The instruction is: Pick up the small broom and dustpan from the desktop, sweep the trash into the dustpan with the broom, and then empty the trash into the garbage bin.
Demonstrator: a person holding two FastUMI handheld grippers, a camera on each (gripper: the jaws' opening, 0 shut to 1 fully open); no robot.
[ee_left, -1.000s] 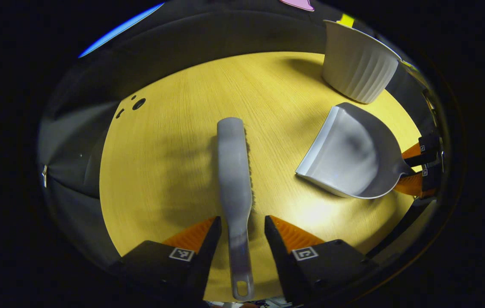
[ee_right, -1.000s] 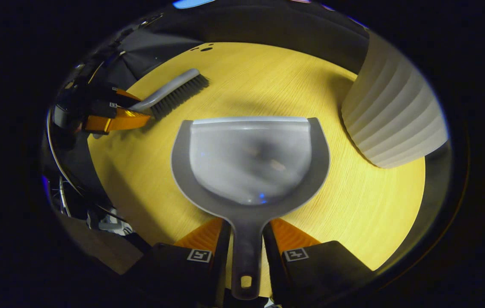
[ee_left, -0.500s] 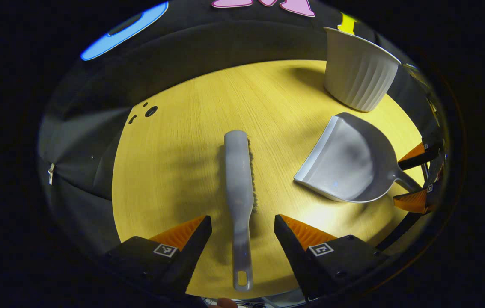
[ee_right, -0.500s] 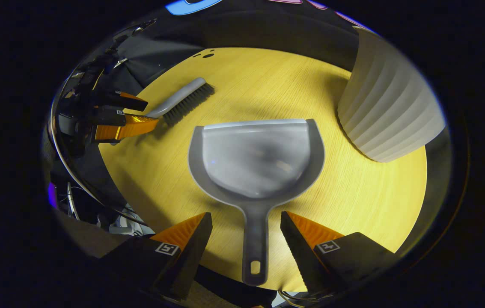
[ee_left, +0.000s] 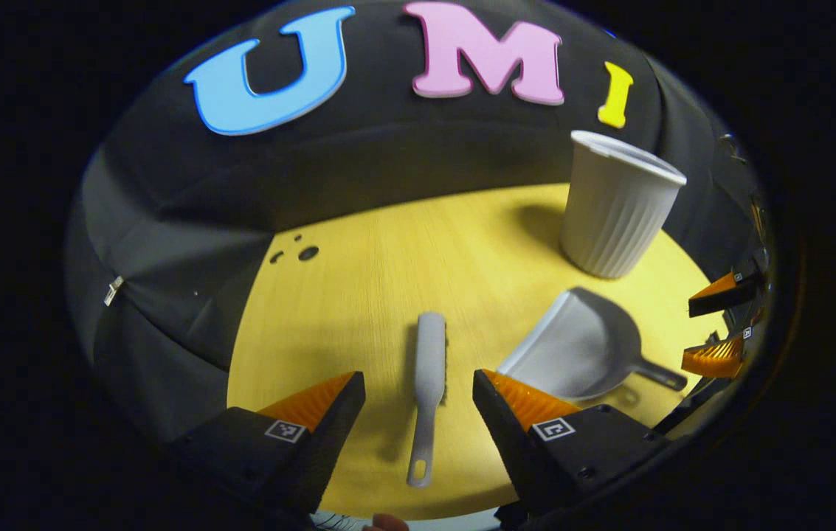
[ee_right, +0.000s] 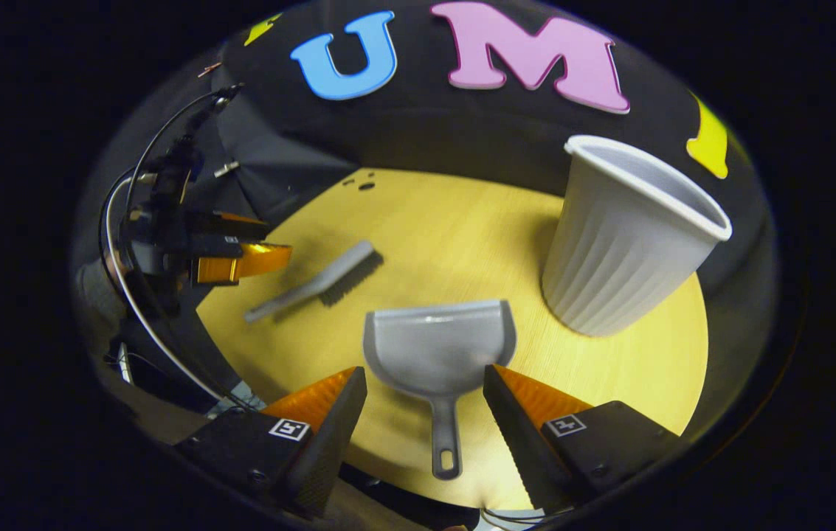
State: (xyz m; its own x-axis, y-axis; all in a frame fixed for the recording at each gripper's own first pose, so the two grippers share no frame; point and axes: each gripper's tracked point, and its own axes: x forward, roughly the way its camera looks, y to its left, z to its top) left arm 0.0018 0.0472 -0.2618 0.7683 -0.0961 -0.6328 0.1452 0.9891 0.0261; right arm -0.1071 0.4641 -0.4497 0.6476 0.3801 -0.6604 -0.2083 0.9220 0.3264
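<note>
Now both tools lie flat on the yellow desktop (ee_left: 358, 295): the left gripper (ee_left: 418, 387) hangs wide open over the small broom (ee_left: 429, 369), the right gripper (ee_right: 425, 383) equally wide over the dustpan (ee_right: 438, 350) (handle toward the camera), near the ribbed garbage bin (ee_right: 624, 243).

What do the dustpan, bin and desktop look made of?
Dustpan: likely moulded grey plastic, smooth with a soft sheen. Bin: pale ribbed plastic, thin rolled rim. Desktop: yellow wood-grain surface, fine straight lines; veneer or laminate, cannot tell which.

Dustpan (ee_left: 572, 346) near edge hidden behind left gripper fingers (ee_left: 517, 398).
</note>
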